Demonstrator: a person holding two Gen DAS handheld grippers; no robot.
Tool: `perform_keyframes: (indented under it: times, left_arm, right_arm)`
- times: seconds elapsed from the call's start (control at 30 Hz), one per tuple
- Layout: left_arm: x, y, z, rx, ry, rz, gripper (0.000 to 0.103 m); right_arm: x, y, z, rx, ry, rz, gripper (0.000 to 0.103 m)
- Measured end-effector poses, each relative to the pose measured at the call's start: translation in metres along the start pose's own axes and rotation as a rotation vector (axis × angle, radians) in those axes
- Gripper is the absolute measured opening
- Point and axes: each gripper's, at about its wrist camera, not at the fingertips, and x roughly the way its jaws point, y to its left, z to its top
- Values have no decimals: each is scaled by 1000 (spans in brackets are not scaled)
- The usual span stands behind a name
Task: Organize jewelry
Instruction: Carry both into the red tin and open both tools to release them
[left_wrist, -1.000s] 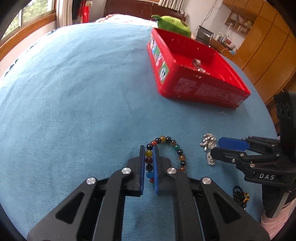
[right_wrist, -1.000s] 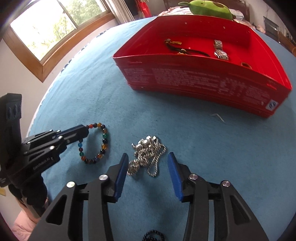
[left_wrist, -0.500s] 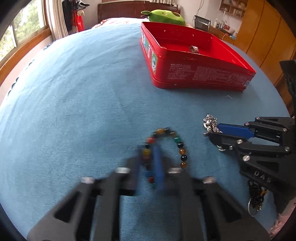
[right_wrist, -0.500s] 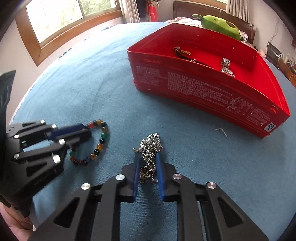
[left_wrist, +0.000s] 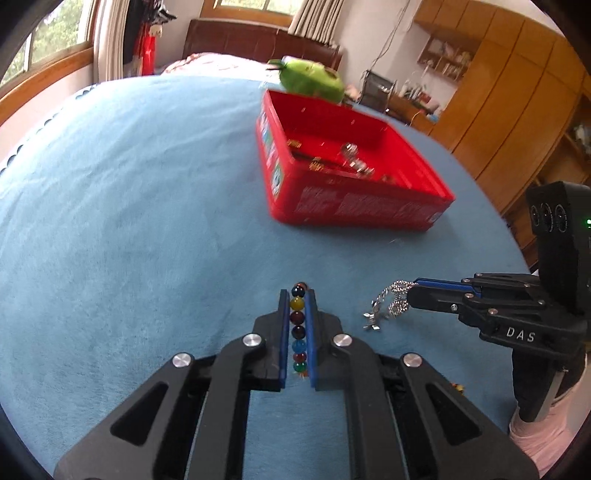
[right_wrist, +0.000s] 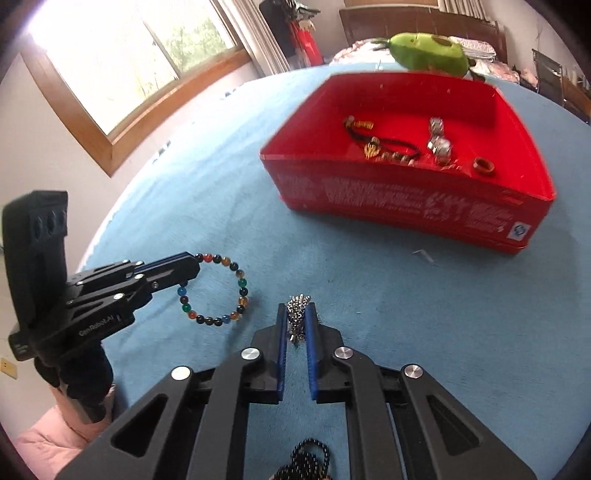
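Observation:
My left gripper (left_wrist: 297, 295) is shut on a bracelet of coloured beads (left_wrist: 298, 328) and holds it lifted above the blue cloth; the bracelet hangs from it as a ring in the right wrist view (right_wrist: 221, 291). My right gripper (right_wrist: 296, 308) is shut on a bunched silver chain (right_wrist: 297, 314), which dangles from its tip in the left wrist view (left_wrist: 388, 301). The red box (left_wrist: 351, 206) stands ahead on the cloth (right_wrist: 406, 218) and holds a black cord bracelet (right_wrist: 388, 146), a silver piece (right_wrist: 439, 142) and a brown ring (right_wrist: 484, 166).
A dark beaded piece (right_wrist: 306, 458) lies on the cloth under my right gripper. A green plush toy (left_wrist: 310, 79) sits behind the box. A small white scrap (right_wrist: 423, 254) lies in front of the box. Wooden cabinets (left_wrist: 517, 92) stand to the right.
Both grippers closed on their jewelry and lifted it off the cloth: the left on the bead bracelet, the right on the silver chain. Both views now look down on the box.

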Motion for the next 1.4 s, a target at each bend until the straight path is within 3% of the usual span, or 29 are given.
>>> perform_keyframes:
  times: [0.43,0.83,1.4]
  left_arm:
    - [-25,-31,31,38,-56,-29,6]
    - [-26,-61,100,75,-144,-26,6]
    - [72,-81,169,79,-84,42,6]
  right_arm:
    - [-53,-6,18,9,-85,-30,9]
    - [-87,-28,68,41,-183,-93,9]
    - [-34,-103,148,156,-165,-200,9]
